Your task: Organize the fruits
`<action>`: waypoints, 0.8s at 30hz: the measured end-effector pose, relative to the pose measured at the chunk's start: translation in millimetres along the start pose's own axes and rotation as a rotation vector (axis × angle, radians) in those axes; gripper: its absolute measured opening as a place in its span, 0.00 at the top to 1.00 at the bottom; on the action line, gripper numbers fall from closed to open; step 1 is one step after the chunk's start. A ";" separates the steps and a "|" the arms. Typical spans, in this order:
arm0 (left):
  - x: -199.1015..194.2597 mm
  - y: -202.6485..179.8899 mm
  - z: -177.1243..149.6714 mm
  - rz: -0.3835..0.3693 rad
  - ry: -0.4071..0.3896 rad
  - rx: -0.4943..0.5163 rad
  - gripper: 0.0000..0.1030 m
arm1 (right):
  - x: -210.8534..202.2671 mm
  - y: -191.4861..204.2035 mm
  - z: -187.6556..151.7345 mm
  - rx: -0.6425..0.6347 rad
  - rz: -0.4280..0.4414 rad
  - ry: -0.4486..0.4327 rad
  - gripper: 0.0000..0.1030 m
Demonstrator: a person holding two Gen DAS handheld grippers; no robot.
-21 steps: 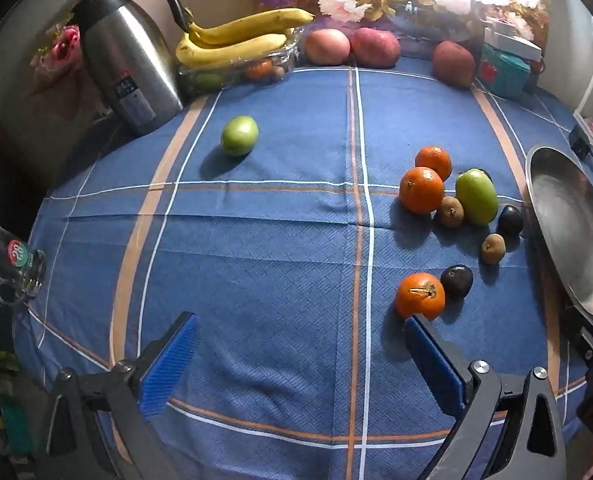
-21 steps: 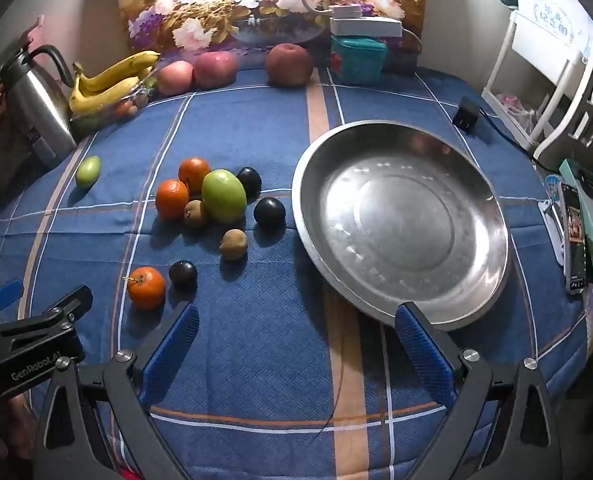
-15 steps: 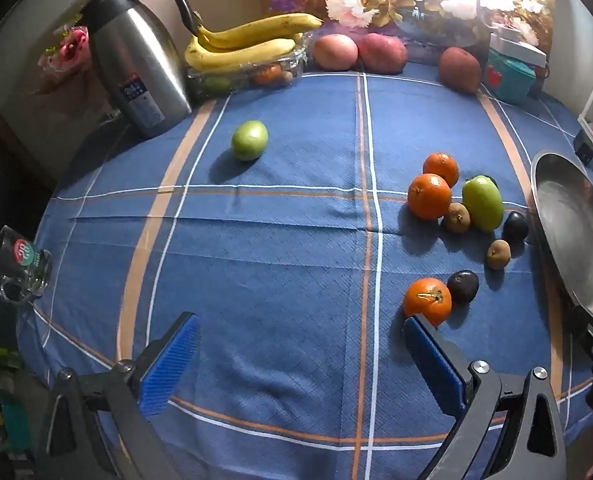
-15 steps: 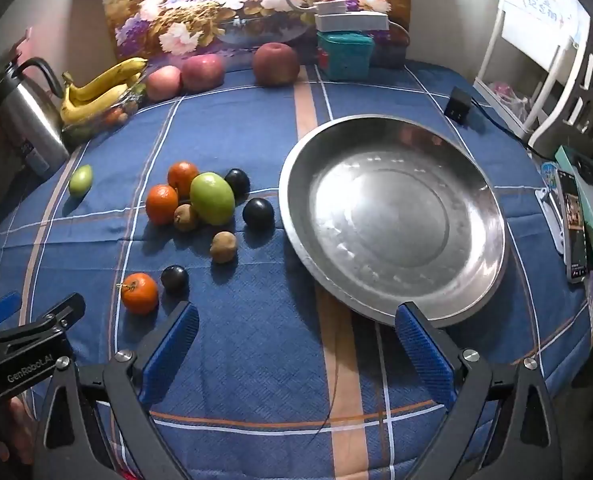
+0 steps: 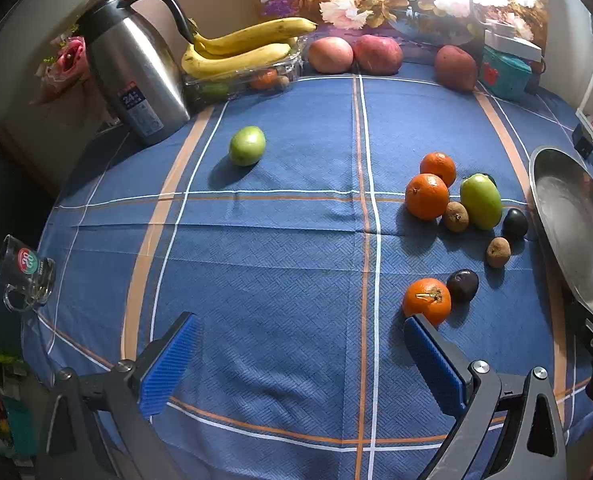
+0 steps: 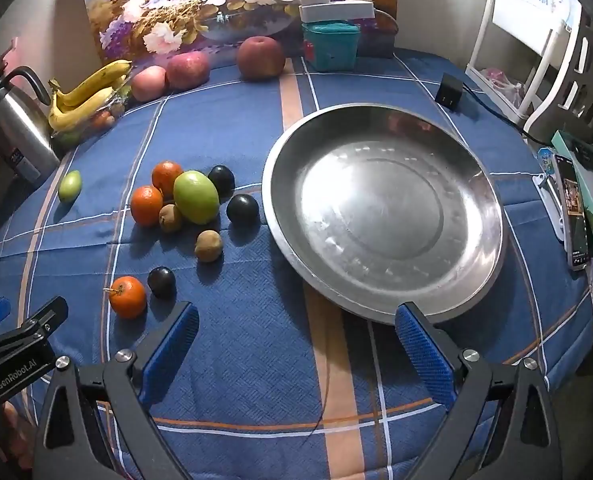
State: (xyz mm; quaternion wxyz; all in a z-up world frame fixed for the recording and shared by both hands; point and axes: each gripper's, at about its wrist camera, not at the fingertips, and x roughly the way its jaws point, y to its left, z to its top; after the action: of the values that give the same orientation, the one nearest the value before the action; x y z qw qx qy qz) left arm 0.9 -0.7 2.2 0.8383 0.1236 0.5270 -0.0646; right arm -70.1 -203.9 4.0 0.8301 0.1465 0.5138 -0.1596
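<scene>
With both grippers spread wide and empty, the stemmed orange tangerine (image 5: 427,301) lies just beyond the left gripper (image 5: 298,354), nearer than the right gripper (image 6: 296,338).

Oranges: three on the blue cloth, two (image 6: 146,205) (image 6: 167,173) side by side and one (image 6: 127,297) apart, nearer the camera
Large green fruit: one (image 6: 196,197) in the cluster
Small green fruit: one (image 5: 247,145) alone, near the jug
Dark round fruits: three (image 6: 221,178) (image 6: 242,208) (image 6: 161,281)
Brown kiwis: two (image 6: 170,218) (image 6: 208,245)
Apples: three along the back edge (image 6: 148,83) (image 6: 187,69) (image 6: 260,57)
Bananas: one bunch (image 5: 240,50); exact number unclear
Metal dishes: one (image 6: 484,264)
Steel jugs: one (image 5: 134,76)
Glass mugs: one (image 5: 26,278)
Teal boxes: one (image 6: 330,45)
</scene>
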 end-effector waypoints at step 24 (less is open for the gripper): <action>1.8 -3.9 -2.0 -0.008 0.007 0.022 0.00 | 2.7 -2.2 -0.3 0.013 0.010 0.008 0.04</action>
State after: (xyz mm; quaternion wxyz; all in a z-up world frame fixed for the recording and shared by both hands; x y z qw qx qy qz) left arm -0.9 -3.9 -0.8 0.8349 0.1311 0.5295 -0.0733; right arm -70.2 -206.1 1.3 0.8280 0.1552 0.5152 -0.1579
